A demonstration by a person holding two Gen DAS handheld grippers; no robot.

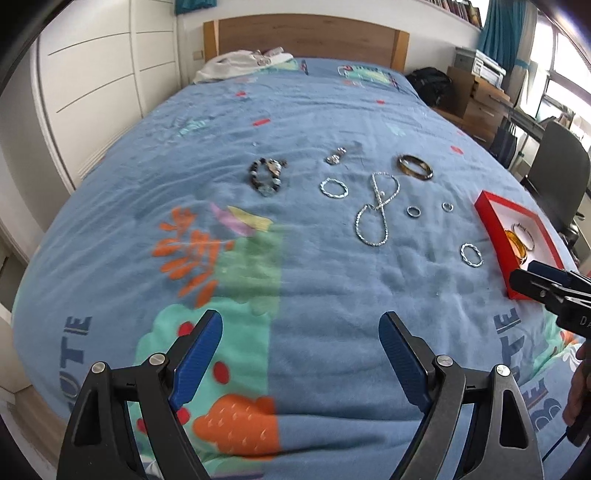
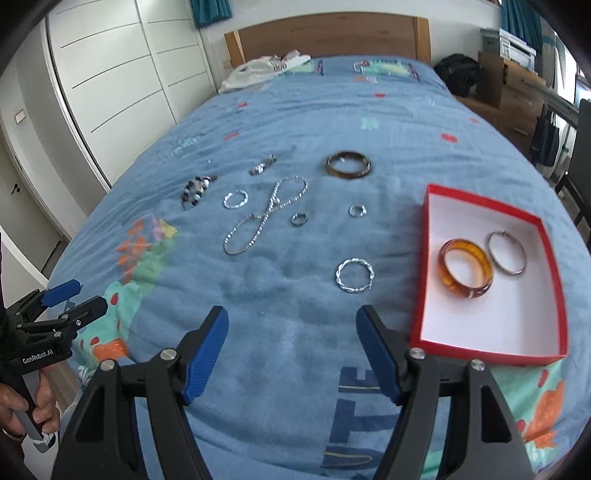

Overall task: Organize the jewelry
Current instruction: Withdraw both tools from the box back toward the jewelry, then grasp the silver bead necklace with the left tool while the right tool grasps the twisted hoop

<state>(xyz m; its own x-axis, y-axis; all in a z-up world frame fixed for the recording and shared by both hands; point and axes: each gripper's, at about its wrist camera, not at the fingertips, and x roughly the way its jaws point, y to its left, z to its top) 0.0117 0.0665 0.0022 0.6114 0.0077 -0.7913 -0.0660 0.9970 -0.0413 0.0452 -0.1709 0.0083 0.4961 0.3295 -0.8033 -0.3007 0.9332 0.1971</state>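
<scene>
Jewelry lies spread on a blue bedspread. A red box (image 2: 424,266) with a white inside holds an amber bangle (image 2: 465,273) and a thin silver hoop (image 2: 506,257). Just ahead of my open, empty right gripper (image 2: 291,350) lies a twisted silver hoop (image 2: 354,276). Farther off are a silver chain necklace (image 2: 264,214), two small rings (image 2: 299,219), another twisted hoop (image 2: 236,199), a dark bangle (image 2: 348,164), a beaded bracelet (image 2: 195,192) and a small silver piece (image 2: 262,165). My left gripper (image 1: 301,354) is open and empty, near the bed's front. The box (image 1: 491,218) shows at its right.
White clothing (image 2: 266,68) lies by the wooden headboard (image 2: 328,33). A white wardrobe (image 2: 118,74) stands on the left. A desk, drawers and a black chair (image 1: 557,177) stand on the right. The right gripper shows in the left wrist view (image 1: 535,284).
</scene>
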